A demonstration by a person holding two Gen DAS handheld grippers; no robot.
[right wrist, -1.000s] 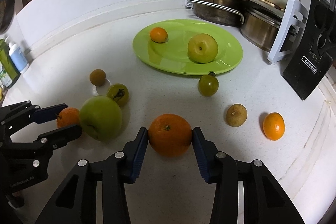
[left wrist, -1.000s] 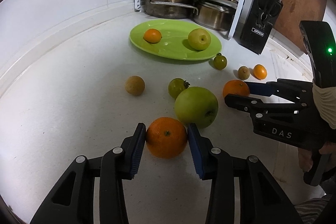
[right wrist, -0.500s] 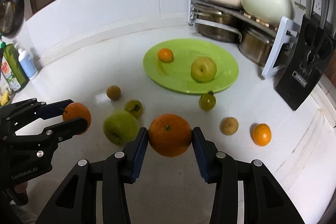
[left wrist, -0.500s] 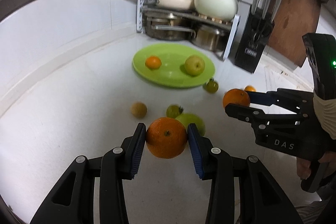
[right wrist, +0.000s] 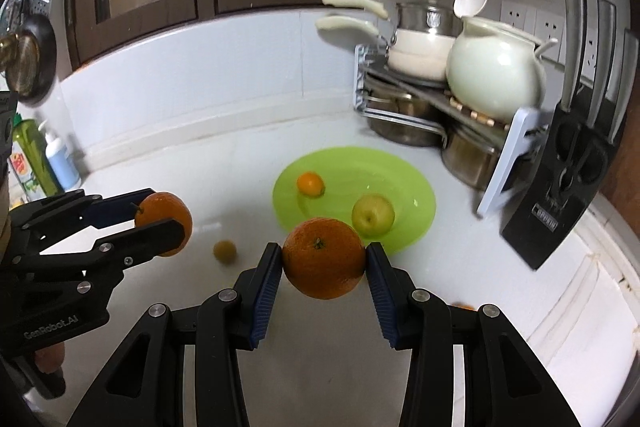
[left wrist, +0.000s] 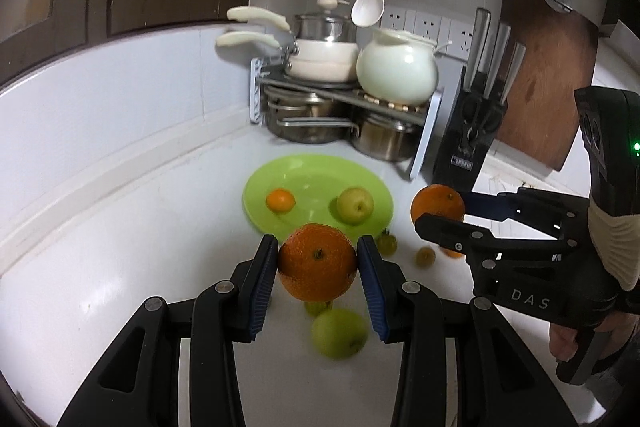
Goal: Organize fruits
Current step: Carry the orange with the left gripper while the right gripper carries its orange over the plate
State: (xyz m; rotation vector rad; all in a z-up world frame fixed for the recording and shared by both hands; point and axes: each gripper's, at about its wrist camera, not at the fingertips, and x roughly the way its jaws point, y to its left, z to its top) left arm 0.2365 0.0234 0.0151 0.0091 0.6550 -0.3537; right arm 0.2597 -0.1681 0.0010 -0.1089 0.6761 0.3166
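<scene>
At lower centre of the left wrist view, the left gripper [left wrist: 317,263] has its blue pads clamped on a large orange [left wrist: 317,261], held off the white counter [left wrist: 120,247]. Right of it, the right gripper [left wrist: 442,213] shows at mid frame, jaws closed on a second orange [left wrist: 436,202] — the same fruit fills the lower centre of the right wrist view [right wrist: 323,258]. Beyond, the green plate [left wrist: 312,167] holds a small tangerine [left wrist: 280,200] and a yellow-green apple [left wrist: 355,205]. Below the left jaws, a green apple [left wrist: 339,333] lies blurred on the counter — two small greenish fruits [left wrist: 387,243] sit near the plate's right rim.
</scene>
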